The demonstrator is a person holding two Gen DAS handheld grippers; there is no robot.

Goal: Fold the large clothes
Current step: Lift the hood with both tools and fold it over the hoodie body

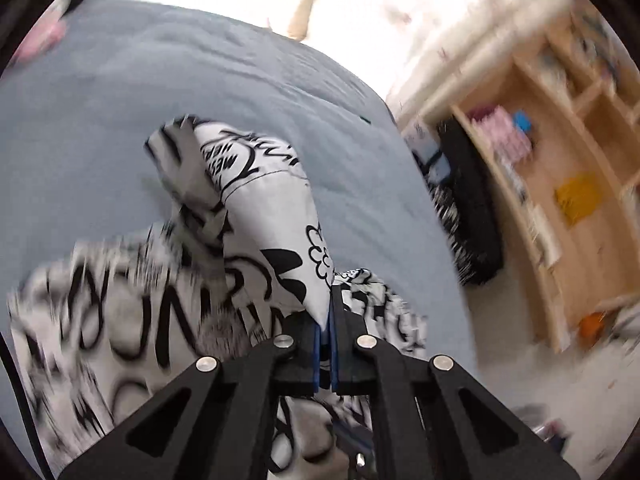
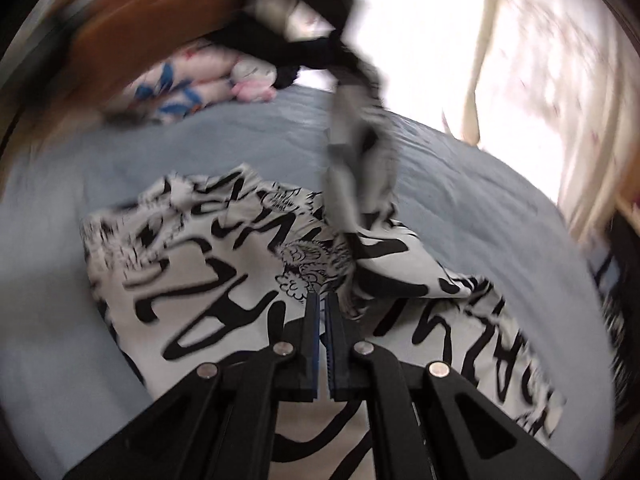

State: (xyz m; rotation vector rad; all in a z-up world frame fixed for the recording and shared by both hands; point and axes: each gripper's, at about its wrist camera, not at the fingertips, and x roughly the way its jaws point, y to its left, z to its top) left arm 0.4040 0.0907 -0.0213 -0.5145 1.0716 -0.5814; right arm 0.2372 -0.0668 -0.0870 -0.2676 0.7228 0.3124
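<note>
A white garment with bold black graffiti print (image 1: pixel 256 216) lies on a grey-blue bed sheet (image 1: pixel 100 104). My left gripper (image 1: pixel 326 320) is shut on a fold of it and lifts that part above the bed. In the right wrist view the garment (image 2: pixel 208 272) spreads over the sheet (image 2: pixel 460 184), and a lifted strip of it (image 2: pixel 356 160) rises toward the left gripper's dark shape at the top. My right gripper (image 2: pixel 323 300) has its jaws nearly together just above the cloth; whether it pinches fabric is unclear.
A wooden shelf unit (image 1: pixel 560 168) with small items stands right of the bed, with a black object (image 1: pixel 472 200) beside it on a pale floor. Pink and blue patterned pillows (image 2: pixel 188 84) lie at the head of the bed. A bright curtained window (image 2: pixel 520 60) is at the right.
</note>
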